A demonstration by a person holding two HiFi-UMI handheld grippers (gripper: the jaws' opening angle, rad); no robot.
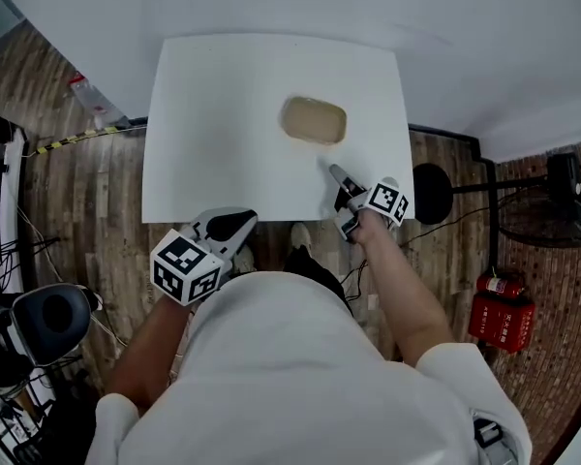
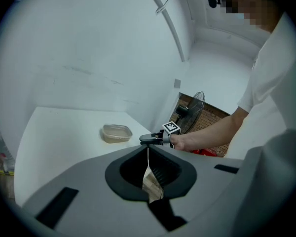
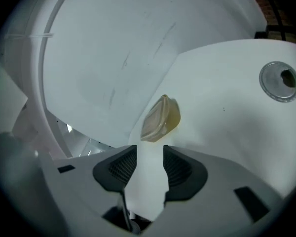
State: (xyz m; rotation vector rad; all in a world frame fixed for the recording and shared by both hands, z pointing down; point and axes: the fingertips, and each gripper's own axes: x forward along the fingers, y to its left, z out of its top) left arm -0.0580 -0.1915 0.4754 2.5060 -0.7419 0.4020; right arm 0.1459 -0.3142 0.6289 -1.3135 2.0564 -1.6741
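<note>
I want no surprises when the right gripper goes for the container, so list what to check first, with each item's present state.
1. Right gripper jaws apart, nothing between them: ok.
2. Container straight ahead of those jaws, not yet touched: ok.
3. Table between right gripper and container free of other things: ok.
4. Left gripper shut, empty, by the table's near edge, away from the container: ok.
5. Container lid clipped tight: cannot tell.

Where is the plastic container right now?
In the head view the container sits right of centre on the white table, just beyond the open right gripper.
</note>
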